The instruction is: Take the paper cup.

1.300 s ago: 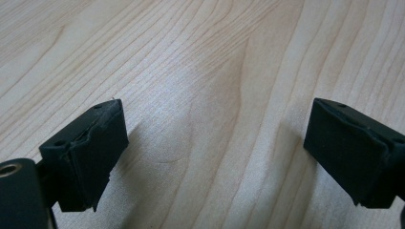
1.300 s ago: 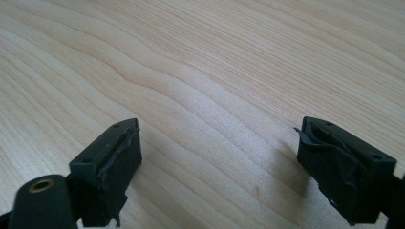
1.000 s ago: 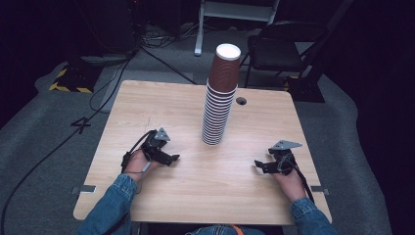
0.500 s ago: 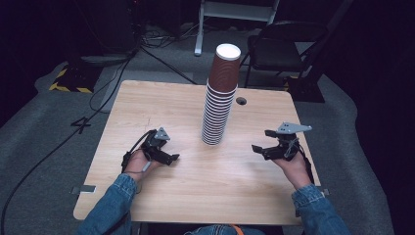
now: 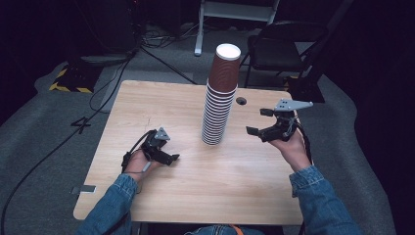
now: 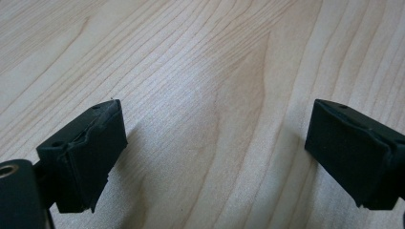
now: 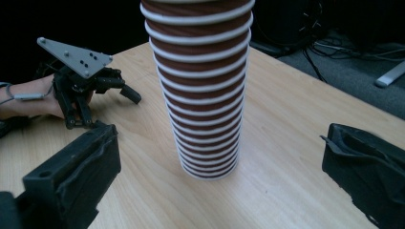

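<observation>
Cup stack (image 5: 219,95) upright, right gripper (image 5: 262,122) wide apart beside it, left gripper (image 5: 169,157) apart, both empty

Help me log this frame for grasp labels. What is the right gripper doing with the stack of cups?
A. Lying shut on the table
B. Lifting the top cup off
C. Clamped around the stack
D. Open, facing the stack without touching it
D: the right gripper is held above the table, jaws spread wide, with a gap to the stack of cups.
</observation>
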Action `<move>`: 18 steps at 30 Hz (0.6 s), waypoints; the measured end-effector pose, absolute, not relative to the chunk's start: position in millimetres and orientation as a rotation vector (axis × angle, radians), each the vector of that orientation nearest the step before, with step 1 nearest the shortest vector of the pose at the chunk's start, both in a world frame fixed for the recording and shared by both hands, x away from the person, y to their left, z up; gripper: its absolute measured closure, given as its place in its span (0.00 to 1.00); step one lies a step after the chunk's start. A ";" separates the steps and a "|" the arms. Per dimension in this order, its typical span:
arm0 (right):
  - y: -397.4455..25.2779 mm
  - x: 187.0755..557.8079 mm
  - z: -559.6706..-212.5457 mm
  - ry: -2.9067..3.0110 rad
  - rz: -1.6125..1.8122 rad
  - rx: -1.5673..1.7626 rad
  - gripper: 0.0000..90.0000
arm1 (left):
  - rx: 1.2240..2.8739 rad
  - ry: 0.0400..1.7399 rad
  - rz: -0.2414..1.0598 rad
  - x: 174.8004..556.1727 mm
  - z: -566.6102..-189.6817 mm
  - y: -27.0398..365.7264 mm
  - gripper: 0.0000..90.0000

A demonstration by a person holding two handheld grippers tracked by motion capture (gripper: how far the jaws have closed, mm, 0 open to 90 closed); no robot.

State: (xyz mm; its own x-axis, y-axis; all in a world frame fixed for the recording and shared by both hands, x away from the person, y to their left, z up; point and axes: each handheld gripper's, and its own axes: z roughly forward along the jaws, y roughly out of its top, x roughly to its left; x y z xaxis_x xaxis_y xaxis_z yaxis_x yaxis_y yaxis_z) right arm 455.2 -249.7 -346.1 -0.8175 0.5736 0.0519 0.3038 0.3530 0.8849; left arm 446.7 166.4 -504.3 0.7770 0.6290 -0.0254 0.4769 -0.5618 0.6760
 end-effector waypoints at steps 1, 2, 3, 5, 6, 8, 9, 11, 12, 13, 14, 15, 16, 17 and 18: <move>-249.7 455.2 -346.1 2.351 1.450 0.783 0.00 | 2.275 0.819 0.284 446.9 -504.4 166.2 0.07; -248.4 456.7 -343.8 2.350 1.453 0.779 0.00 | 2.278 0.816 0.286 447.4 -504.3 166.1 0.07; -246.3 459.0 -340.0 2.353 1.464 0.778 0.00 | 2.281 0.816 0.285 447.6 -504.1 166.0 0.07; -242.4 462.6 -332.7 2.348 1.483 0.767 0.00 | 2.280 0.817 0.284 447.7 -504.2 165.8 0.07; -240.3 464.3 -329.5 2.350 1.490 0.761 0.00 | 2.282 0.813 0.285 448.0 -504.1 165.9 0.07; -235.3 468.4 -322.8 2.350 1.505 0.743 0.00 | 2.281 0.815 0.285 448.0 -504.2 165.7 0.06; -233.4 469.8 -320.9 2.350 1.509 0.739 0.00 | 2.281 0.815 0.286 448.0 -504.2 165.6 0.06; -228.7 472.9 -316.8 2.350 1.518 0.726 0.00 | 2.279 0.815 0.288 448.1 -504.4 165.4 0.06; -225.9 474.4 -314.6 2.352 1.523 0.721 0.00 | 2.279 0.815 0.286 448.2 -504.5 165.3 0.06; -223.2 476.0 -312.5 2.353 1.528 0.711 0.00 | 2.279 0.815 0.286 448.2 -504.5 165.2 0.06; -219.5 477.6 -310.1 2.351 1.539 0.698 0.00 | 2.281 0.815 0.285 448.3 -504.3 165.2 0.06; -216.8 478.8 -308.5 2.347 1.548 0.688 0.00 | 2.281 0.815 0.285 448.3 -504.3 165.1 0.06; -214.0 480.4 -307.0 2.348 1.558 0.683 0.00 | 2.281 0.815 0.285 448.4 -504.3 165.1 0.06; -211.4 482.2 -305.8 2.347 1.568 0.672 0.00 | 2.281 0.815 0.287 448.5 -504.3 165.1 0.06; -209.3 483.6 -305.1 2.346 1.572 0.668 0.00 | 2.281 0.815 0.286 448.5 -504.3 165.0 0.06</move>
